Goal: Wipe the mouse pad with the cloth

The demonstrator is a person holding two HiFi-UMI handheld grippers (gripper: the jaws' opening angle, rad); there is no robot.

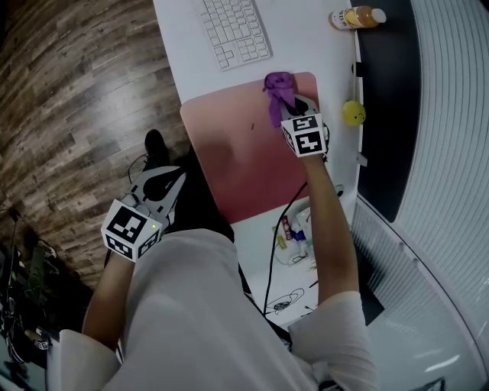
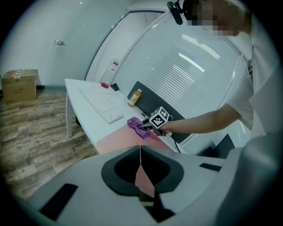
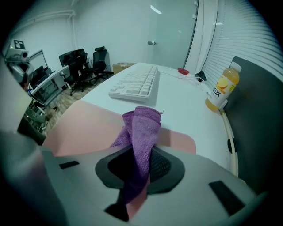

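Cloth (image 3: pixel 140 132), purple and bunched, is pinched between the jaws of my right tool (image 3: pixel 139 170), which are closed onto it. Its loose end sticks out ahead of the tips. It sits over the far right corner of the pink mouse pad (image 1: pixel 233 156), on the side nearest the white keyboard (image 1: pixel 234 30). I cannot tell whether it presses on the pad. The pad lies flat on the white counter (image 1: pixel 306 46), with an orange drink bottle (image 1: pixel 357 17) at the counter's far right edge and a yellow ball (image 1: pixel 353 113) just beside the pad's right side. My left tool (image 1: pixel 177 180) is held off the counter's left edge, over the wood floor (image 1: pixel 69 92), with its jaws closed together on nothing.
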